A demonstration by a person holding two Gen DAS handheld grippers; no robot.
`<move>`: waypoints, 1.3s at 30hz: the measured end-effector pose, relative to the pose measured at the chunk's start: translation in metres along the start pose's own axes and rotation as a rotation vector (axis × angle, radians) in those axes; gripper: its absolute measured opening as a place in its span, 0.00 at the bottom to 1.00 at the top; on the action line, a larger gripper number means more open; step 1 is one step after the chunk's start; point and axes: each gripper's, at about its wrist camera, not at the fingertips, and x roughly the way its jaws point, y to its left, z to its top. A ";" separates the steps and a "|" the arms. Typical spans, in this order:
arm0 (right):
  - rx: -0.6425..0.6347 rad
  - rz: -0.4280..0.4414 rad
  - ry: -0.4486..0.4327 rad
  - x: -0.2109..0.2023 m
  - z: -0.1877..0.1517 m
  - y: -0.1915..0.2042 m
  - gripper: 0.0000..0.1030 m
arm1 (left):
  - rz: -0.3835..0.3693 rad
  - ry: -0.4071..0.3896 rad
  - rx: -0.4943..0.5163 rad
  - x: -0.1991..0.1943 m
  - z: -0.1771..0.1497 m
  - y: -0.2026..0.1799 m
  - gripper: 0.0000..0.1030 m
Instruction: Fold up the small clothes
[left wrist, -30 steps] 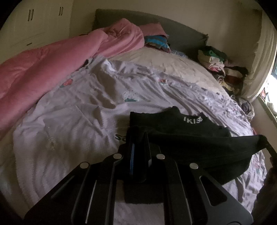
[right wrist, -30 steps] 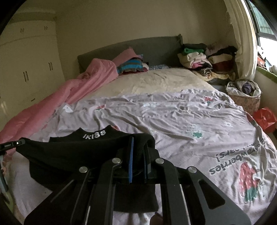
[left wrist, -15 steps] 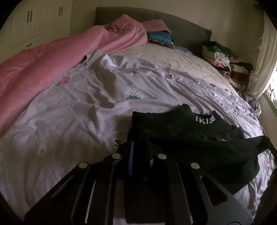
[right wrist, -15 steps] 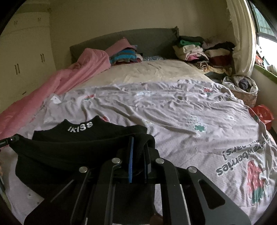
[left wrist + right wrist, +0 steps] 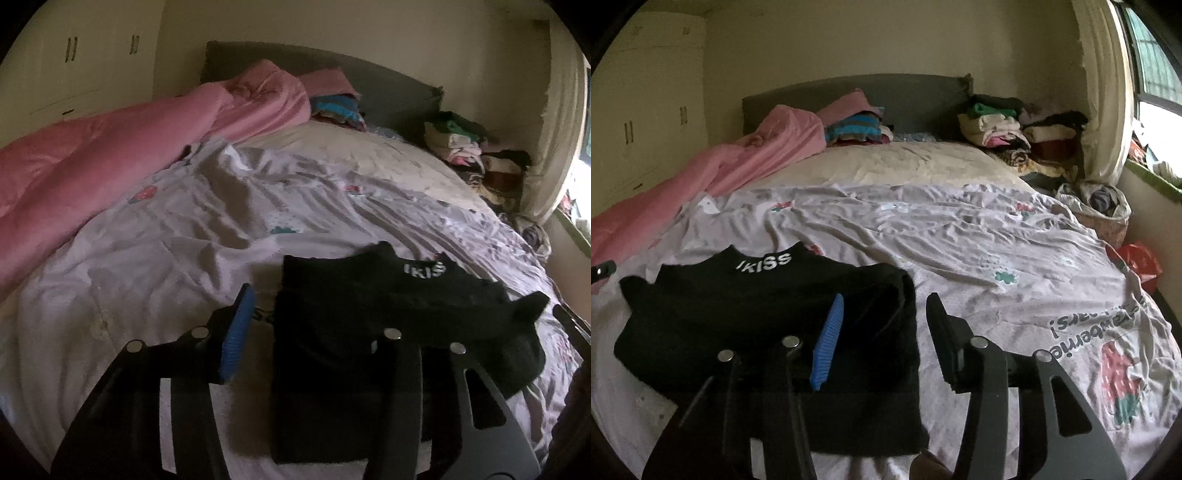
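Note:
A black top (image 5: 369, 295) with white "IKISS" lettering on its collar lies folded on the lavender strawberry-print sheet (image 5: 147, 266). My left gripper (image 5: 310, 306) hovers over the top's left edge, jaws opening. The cloth lies between the fingers, and the blue pad (image 5: 236, 332) stands clear of it. In the right wrist view the same top (image 5: 738, 302) lies flat. My right gripper (image 5: 886, 299) straddles its right edge, jaws opening too, with neither pad pressing on the cloth. The far finger of the left gripper is hard to tell from the black fabric.
A pink duvet (image 5: 720, 173) is bunched along the left side of the bed. Piles of folded clothes (image 5: 997, 129) sit by the grey headboard (image 5: 849, 92). A bag of laundry (image 5: 1097, 206) and a red bag (image 5: 1137, 262) stand off the bed's right edge, under the window.
Both grippers were shut on the top's folded edge and have let go. The fold that hung stretched between them now lies flat on the sheet. Both hands dipped slightly.

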 end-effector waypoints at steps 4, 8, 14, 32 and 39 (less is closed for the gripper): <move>-0.031 0.028 0.019 -0.007 -0.007 0.011 0.44 | -0.043 0.020 0.021 -0.003 -0.011 -0.012 0.40; -0.055 0.047 0.045 -0.008 -0.018 0.021 0.43 | -0.041 0.055 0.055 0.005 -0.029 -0.023 0.40; -0.117 0.069 0.116 0.002 -0.034 0.038 0.24 | -0.025 0.132 0.125 0.022 -0.054 -0.034 0.22; -0.155 0.023 0.244 0.073 -0.031 0.044 0.22 | 0.045 0.193 0.168 0.069 -0.041 -0.038 0.16; -0.155 0.028 0.220 0.095 -0.008 0.048 0.20 | 0.064 0.205 0.124 0.092 -0.022 -0.038 0.16</move>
